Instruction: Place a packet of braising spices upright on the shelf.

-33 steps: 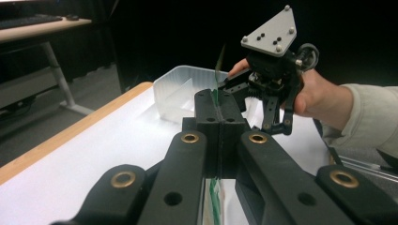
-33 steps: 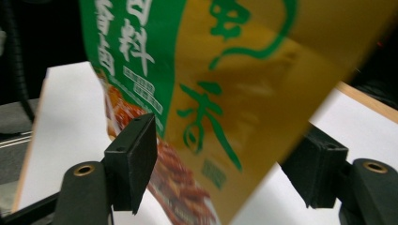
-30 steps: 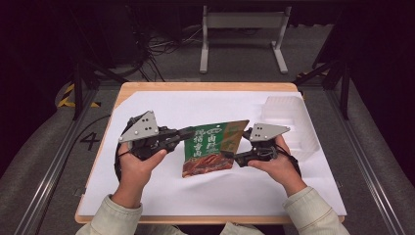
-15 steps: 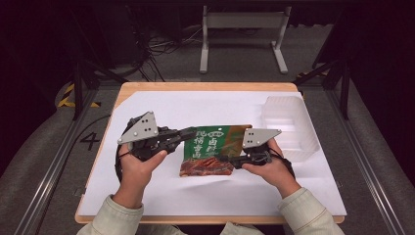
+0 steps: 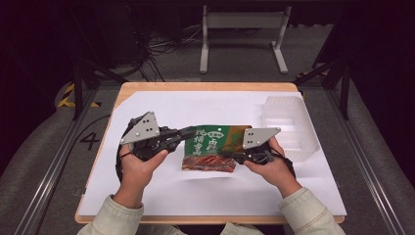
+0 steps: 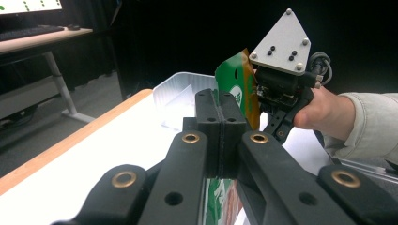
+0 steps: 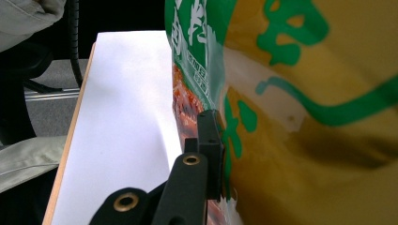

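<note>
A green and orange snack bag [image 5: 209,146] with a picture of red-brown food hangs just above the white sheet, stretched between my two grippers. My left gripper [image 5: 189,133] is shut on the bag's left edge; in the left gripper view its jaws [image 6: 220,136] meet with the bag [image 6: 234,86] running on behind them. My right gripper [image 5: 227,152] has just been closing and now pinches the bag's right side. In the right gripper view one black jaw [image 7: 210,145] presses against the bag [image 7: 305,93], which hides the other jaw.
A clear plastic tub [image 5: 288,125] stands at the sheet's right, behind the right hand. The white sheet [image 5: 161,191] covers most of the wooden table [image 5: 205,86]. A white frame [image 5: 242,34] stands on the floor beyond the table.
The bag has swung from tilted, with its right corner up, to nearly level. The right gripper has shifted a little left and closed on the bag. The left gripper has kept still.
</note>
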Demonstrator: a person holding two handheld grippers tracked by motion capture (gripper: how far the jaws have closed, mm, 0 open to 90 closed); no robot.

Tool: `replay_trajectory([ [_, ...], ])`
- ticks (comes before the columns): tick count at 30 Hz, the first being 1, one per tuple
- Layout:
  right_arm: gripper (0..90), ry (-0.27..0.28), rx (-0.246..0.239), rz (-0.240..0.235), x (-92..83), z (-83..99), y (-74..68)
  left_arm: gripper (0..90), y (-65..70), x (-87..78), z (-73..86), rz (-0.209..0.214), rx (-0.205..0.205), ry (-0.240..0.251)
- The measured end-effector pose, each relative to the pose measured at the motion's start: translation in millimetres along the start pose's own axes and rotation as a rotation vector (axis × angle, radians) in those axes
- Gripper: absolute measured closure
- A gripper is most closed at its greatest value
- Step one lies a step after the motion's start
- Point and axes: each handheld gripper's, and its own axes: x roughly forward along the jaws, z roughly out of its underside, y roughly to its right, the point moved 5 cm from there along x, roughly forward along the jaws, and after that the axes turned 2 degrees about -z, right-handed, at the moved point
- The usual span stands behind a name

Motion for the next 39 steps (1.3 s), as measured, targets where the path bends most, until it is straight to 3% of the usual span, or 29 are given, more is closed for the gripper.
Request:
replay_trajectory([
  [5, 89.5, -0.011, 0.003, -0.007, -1.8, -0.8, 0.3, 90.0, -2.7, -0.8, 1.1, 0.005, -0.016, -0.014],
  [11, 89.5, -0.027, 0.006, -0.005, -4.5, -1.3, 1.2, 82.0, -7.8, -1.6, 5.1, 0.010, -0.059, -0.036],
  [18, 89.6, -0.040, 0.038, 0.005, -13.5, -1.4, 7.2, 53.5, -13.0, -2.0, 11.7, 0.000, -0.101, -0.068],
  [26, 89.6, -0.063, 0.064, 0.025, -27.4, -2.7, 14.0, 35.5, -22.9, -4.3, 28.0, -0.032, -0.132, -0.088],
  [30, 89.6, -0.071, 0.076, 0.049, -36.7, -4.9, 18.9, 27.6, -26.4, -6.3, 37.6, -0.055, -0.144, -0.100],
  [39, 89.6, -0.063, 0.107, 0.093, -54.9, -12.5, 29.9, 22.1, -35.1, -15.8, 60.1, -0.092, -0.173, -0.131],
])
